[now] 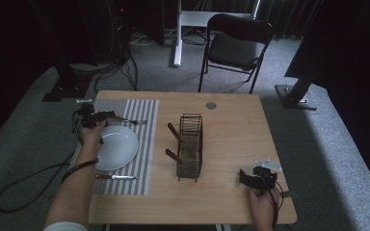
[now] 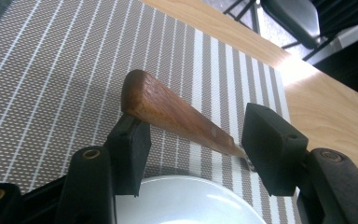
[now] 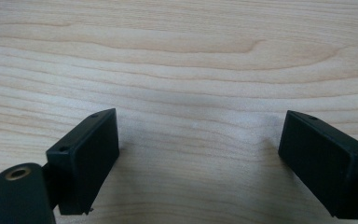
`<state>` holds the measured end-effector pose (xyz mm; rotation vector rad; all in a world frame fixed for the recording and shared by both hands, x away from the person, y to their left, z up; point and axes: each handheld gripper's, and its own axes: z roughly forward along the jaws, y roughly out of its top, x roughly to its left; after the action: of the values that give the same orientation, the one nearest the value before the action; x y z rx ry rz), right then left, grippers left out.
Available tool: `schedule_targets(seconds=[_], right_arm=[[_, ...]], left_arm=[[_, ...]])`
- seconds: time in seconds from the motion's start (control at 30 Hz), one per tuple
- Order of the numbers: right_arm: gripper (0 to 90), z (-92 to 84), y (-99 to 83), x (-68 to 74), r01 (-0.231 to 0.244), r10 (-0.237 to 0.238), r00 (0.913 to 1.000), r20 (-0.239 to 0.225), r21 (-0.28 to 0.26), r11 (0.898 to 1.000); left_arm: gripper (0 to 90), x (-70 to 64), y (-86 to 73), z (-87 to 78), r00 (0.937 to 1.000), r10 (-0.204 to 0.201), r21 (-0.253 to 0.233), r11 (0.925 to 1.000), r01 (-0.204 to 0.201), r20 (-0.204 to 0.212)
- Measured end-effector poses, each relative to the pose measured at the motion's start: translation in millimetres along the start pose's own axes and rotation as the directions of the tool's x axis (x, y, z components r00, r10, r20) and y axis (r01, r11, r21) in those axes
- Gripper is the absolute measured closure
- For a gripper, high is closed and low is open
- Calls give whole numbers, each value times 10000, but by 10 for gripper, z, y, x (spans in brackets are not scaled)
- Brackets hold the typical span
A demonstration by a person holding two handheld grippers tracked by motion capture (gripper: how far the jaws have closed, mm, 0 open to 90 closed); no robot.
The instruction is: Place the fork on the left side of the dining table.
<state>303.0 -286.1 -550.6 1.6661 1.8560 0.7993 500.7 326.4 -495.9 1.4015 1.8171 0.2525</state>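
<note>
Both grippers are matte black. The left gripper (image 1: 107, 115) has blocky rectangular pads (image 2: 129, 156), brass-ringed screw holes and a black cable trailing off the table. The right gripper (image 1: 244, 176) carries a grey three-cornered plate. A white sleeve edge (image 1: 65, 226) covers the left upper arm.

Left gripper (image 1: 107, 115) jaws parted (forearm stretched forward), right gripper (image 1: 246, 177) jaws wide apart, hand low

Right hand-held gripper (image 3: 198, 158): jaws spread wide, nothing between them. Pale wood-grain bench (image 3: 182, 60) lies beneath, close up. Faint shadows sit beside each pad.
</note>
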Motion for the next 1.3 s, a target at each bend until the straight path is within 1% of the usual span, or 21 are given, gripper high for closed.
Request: schedule_targets(seconds=[0.07, 0.13, 0.17, 0.2, 0.23, 0.3, 0.37, 0.53, 0.6, 0.67, 0.7, 0.8, 0.87, 0.93, 1.07, 1.1, 1.13, 1.17, 1.23, 1.27, 1.3], right_arm=[[118, 0, 0, 0, 0, 0, 10000, 0, 0, 10000], [118, 0, 0, 0, -2, 2, 10000, -1, 0, 10000], [118, 0, 0, 0, -2, 2, 10000, 0, 3, 10000], [118, 0, 0, 0, -1, 1, 10000, -1, 0, 10000], [118, 0, 0, 0, 0, 0, 10000, -1, 0, 10000], [118, 0, 0, 0, 0, 0, 10000, -2, 1, 10000], [118, 0, 0, 0, -4, 4, 10000, -1, 2, 10000], [118, 0, 0, 0, -5, 5, 10000, -2, 1, 10000], [118, 0, 0, 0, -3, 3, 10000, -2, 2, 10000], [118, 0, 0, 0, -3, 3, 10000, -3, 3, 10000], [118, 0, 0, 0, -2, 2, 10000, -2, 1, 10000], [118, 0, 0, 0, -2, 2, 10000, -3, 1, 10000], [118, 0, 0, 0, -3, 3, 10000, -4, 1, 10000], [118, 0, 0, 0, -1, 1, 10000, -3, 1, 10000], [118, 0, 0, -1, 3, -3, 10000, -2, -2, 10000], [118, 0, 0, 0, 0, 0, 10000, -4, 1, 10000], [118, 0, 0, 0, -3, 3, 10000, -4, 3, 10000], [118, 0, 0, 0, -2, 2, 10000, -3, 1, 10000], [118, 0, 0, 0, -1, 1, 10000, -3, 0, 10000], [118, 0, 0, -1, 1, -1, 10000, 1, -1, 10000], [118, 0, 0, -1, 1, -1, 10000, -3, 0, 10000]], left_arm=[[426, 24, -13, 23, 10000, -6, 236, 9997, 7, -34], [425, 49, -25, 40, 9999, 56, 257, 9997, -54, -83], [425, 63, -29, 48, 10000, 15, 263, 9997, -16, 29], [425, 75, -33, 59, 10000, -17, 329, 9995, 16, 17], [424, 80, -37, 77, 9999, -6, 399, 9992, 10, -116], [372, 95, -42, 107, 9997, 144, 525, 9985, -135, -173], [372, 118, -43, 136, 9991, 256, 621, 9978, -235, -340], [371, 156, -41, 173, 9990, 171, 646, 9978, -144, -414], [371, 160, -43, 195, 9974, 326, 786, 9965, -274, -645], [371, 158, -42, 191, 9966, 325, 780, 9966, -266, -754], [371, 147, -41, 189, 9950, 351, 796, 9964, -277, -930], [371, 100, -44, 171, 9871, 964, 828, 9928, -862, -1276], [303, 66, -42, 151, 9847, 1201, 808, 9906, -1104, -1264], [294, 37, -39, 126, 9835, 1255, 744, 9904, -1165, -1301], [260, -17, -45, 91, 9735, 1607, 864, 9852, -1482, -1628], [224, -30, -47, 76, 9741, 1651, 719, 9852, -1556, -1548], [156, -38, -45, 64, 9735, 1673, 739, 9848, -1575, -1560], [156, -57, -43, 46, 9700, 1751, 783, 9834, -1639, -1688], [152, -75, -43, 10, 9688, 1794, 774, 9827, -1683, -1710], [86, -79, -48, -11, 9713, 1775, 706, 9832, -1682, -1582], [59, -84, -52, -27, 9740, 1740, 694, 9838, -1654, -1450]])
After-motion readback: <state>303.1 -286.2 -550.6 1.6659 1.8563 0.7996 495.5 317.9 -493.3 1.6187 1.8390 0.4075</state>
